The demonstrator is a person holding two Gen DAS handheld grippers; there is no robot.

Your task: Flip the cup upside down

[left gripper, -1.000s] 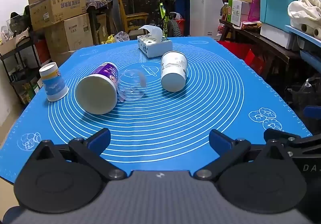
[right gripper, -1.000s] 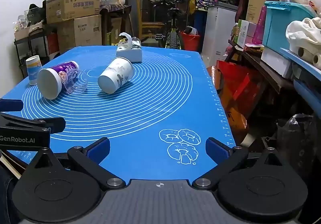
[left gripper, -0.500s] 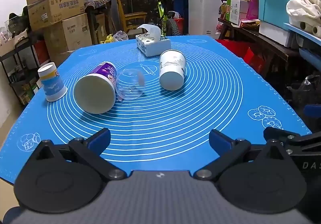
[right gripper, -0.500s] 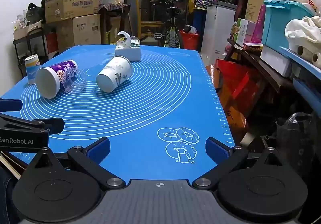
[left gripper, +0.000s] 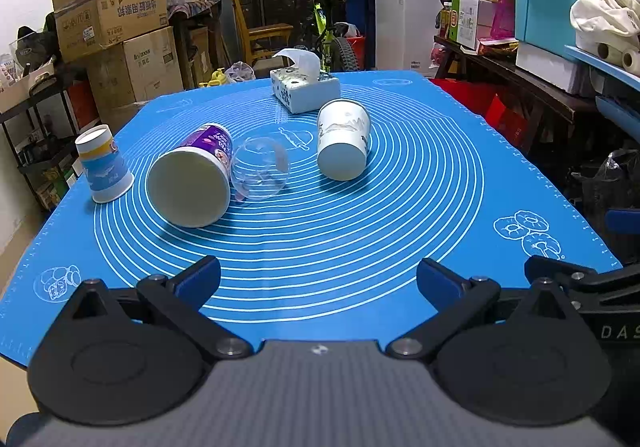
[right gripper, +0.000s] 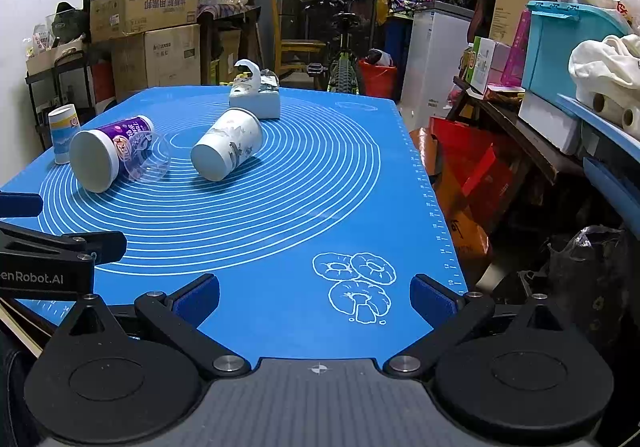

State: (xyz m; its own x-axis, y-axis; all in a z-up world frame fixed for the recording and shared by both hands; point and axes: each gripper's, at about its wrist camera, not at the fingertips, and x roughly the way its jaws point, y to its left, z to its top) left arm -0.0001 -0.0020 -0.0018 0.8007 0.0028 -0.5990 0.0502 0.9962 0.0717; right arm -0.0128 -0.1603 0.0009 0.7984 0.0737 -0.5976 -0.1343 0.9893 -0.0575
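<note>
Three cups lie on their sides on the blue mat (left gripper: 400,207): a purple-and-white paper cup (left gripper: 192,177) (right gripper: 106,151), a clear plastic cup (left gripper: 260,169) (right gripper: 150,163) touching it, and a white printed cup (left gripper: 343,145) (right gripper: 228,149). A small blue-and-white cup (left gripper: 103,163) (right gripper: 62,133) stands upside down at the left edge. My left gripper (left gripper: 318,281) is open and empty near the mat's front edge. My right gripper (right gripper: 314,295) is open and empty at the front right, well short of the cups.
A tissue box (left gripper: 304,87) (right gripper: 256,97) sits at the mat's far end. Cardboard boxes (left gripper: 116,27) stack at the left. A bicycle (left gripper: 320,27) and a white cabinet (left gripper: 404,19) stand behind. Shelves with a teal bin (left gripper: 560,3) line the right.
Both grippers have crept slightly forward and stay open. The cups have not moved.
</note>
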